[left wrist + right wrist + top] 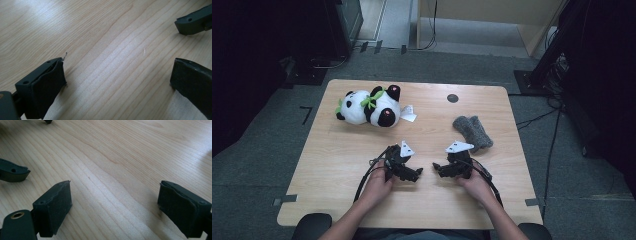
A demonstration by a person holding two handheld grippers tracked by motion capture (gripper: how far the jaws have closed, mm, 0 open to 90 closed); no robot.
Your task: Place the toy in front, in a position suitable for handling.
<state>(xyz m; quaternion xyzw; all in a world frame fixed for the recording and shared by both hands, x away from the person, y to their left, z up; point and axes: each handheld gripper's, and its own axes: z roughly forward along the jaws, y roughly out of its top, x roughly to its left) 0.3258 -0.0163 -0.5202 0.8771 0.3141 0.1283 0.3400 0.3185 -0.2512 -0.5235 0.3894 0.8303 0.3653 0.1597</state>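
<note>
A black-and-white panda plush (369, 107) with a green leaf lies on its side at the far left of the wooden table (337, 170). A pair of grey knitted socks (472, 131) lies right of centre. Near the front middle, two hands hold the grippers tip to tip, a small gap apart. My left gripper (414, 174) (117, 66) is open, with bare wood between its jaws. My right gripper (438, 169) (114, 187) is open too, over bare wood. Each gripper view shows a jaw of the other gripper (192, 22) (12, 172) farther off.
A white tag (408, 114) sticks out beside the panda. A small dark round mark (452, 98) sits near the table's far edge. Grey carpet surrounds the table, with cables (557, 130) on the right and dark equipment at the back.
</note>
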